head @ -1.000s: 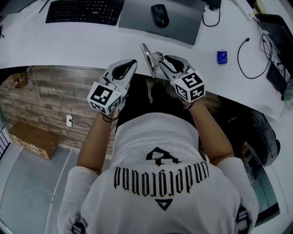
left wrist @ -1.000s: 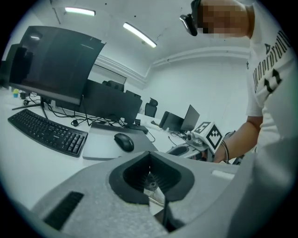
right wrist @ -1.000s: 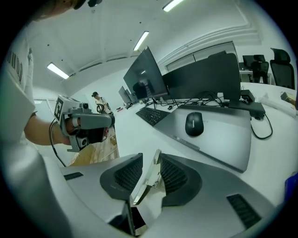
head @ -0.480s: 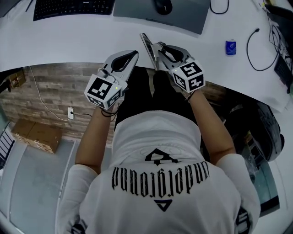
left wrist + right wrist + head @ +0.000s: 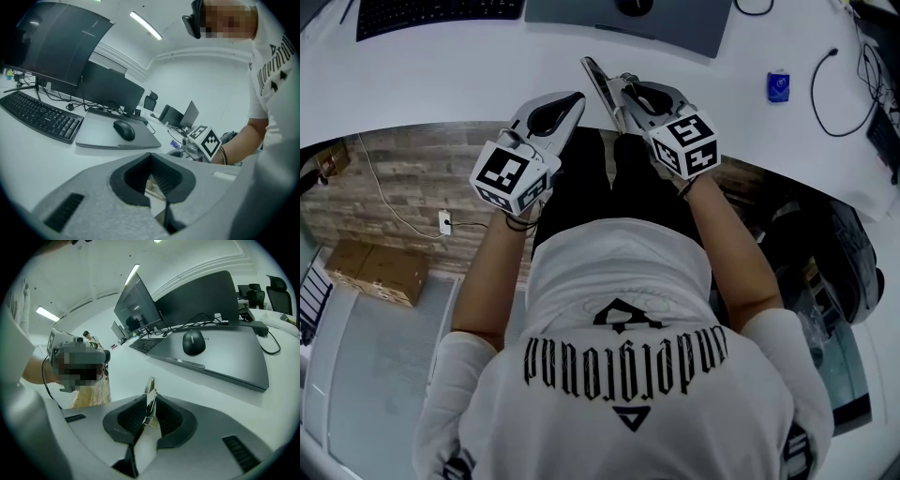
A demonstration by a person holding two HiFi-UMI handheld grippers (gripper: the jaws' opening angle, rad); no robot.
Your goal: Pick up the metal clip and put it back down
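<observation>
Right tongs (image 5: pixel 625 82) clamped on metal clip (image 5: pixel 598 86), raised over surface (image 5: pixel 441 94) near edge. Left tongs (image 5: pixel 571 97) closed, empty, just beside. Bare surface ahead to grey mat (image 5: pixel 680 26).

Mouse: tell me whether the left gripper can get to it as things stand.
Probably yes. The left gripper is shut on nothing, and only bare desk lies between it and the mouse on its pad; the jaws must open first.

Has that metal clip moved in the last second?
No, hardly: the metal clip in the right gripper keeps its spot at the desk edge, short of the grey mat.
</observation>
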